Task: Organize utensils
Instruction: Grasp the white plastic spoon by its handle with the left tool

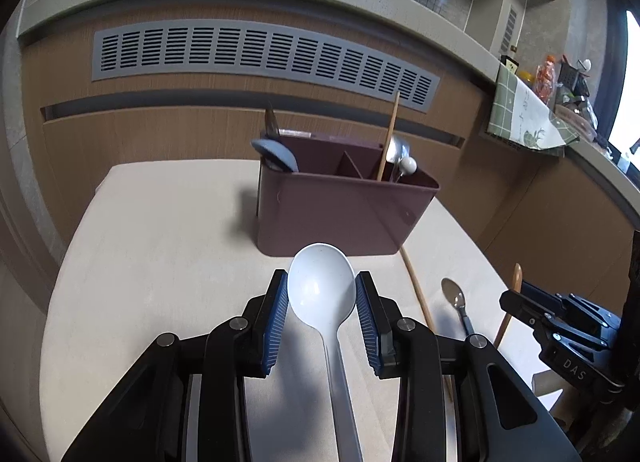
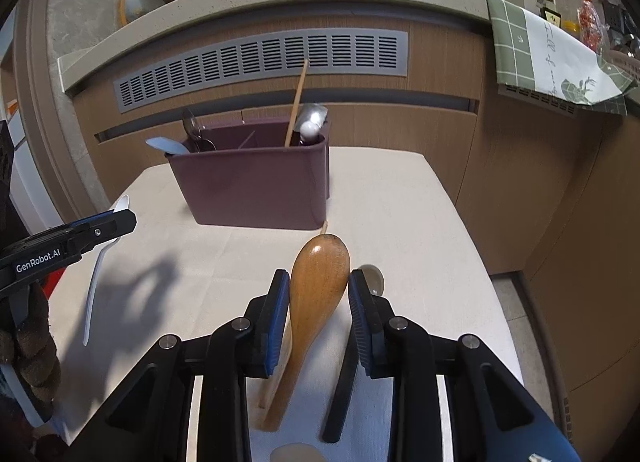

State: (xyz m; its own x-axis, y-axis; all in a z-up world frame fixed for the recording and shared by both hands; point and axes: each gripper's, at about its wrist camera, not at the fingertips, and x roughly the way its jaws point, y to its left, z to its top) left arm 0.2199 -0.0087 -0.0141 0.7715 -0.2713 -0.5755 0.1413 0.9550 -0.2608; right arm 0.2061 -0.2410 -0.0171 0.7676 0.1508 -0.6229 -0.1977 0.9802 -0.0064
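A maroon divided utensil caddy (image 1: 340, 214) (image 2: 256, 186) stands at the back of the cloth-covered table and holds a blue spoon, a chopstick and metal spoons. My left gripper (image 1: 322, 294) is open, its jaws on either side of the bowl of a white plastic spoon (image 1: 322, 286) that lies on the cloth. My right gripper (image 2: 319, 294) is open around the bowl of a wooden spoon (image 2: 318, 278) lying on the table. The white spoon also shows in the right wrist view (image 2: 98, 262).
A loose chopstick (image 1: 418, 290) and a metal spoon (image 1: 456, 298) lie on the cloth between the two grippers. The table (image 1: 160, 242) ends at wooden cabinets behind. A green checked cloth (image 2: 552, 58) hangs from the counter at the right.
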